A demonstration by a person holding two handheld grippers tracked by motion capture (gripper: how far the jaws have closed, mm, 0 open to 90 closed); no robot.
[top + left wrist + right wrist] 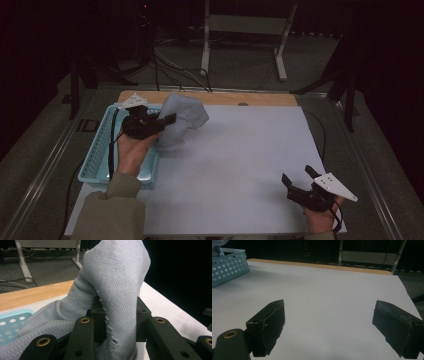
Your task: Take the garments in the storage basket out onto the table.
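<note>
A pale grey knitted cloth (182,120) hangs bunched at the right rim of a light blue perforated basket (100,150), lifted off the white table top. My left gripper (167,120) is shut on a fold of it; in the left gripper view the fabric (117,277) rises between the two black jaws, which press it from both sides. At the table's near right corner my right gripper (300,176) rests low with its jaws wide apart. In the right gripper view its fingertips (270,322) frame bare white table, nothing between them.
The white sheet (235,165) covers most of the wooden table, whose bare edge (220,97) runs along the back. The basket (227,266) stands at the left side. Beyond the table are cables on a grey floor and a white metal frame (245,30).
</note>
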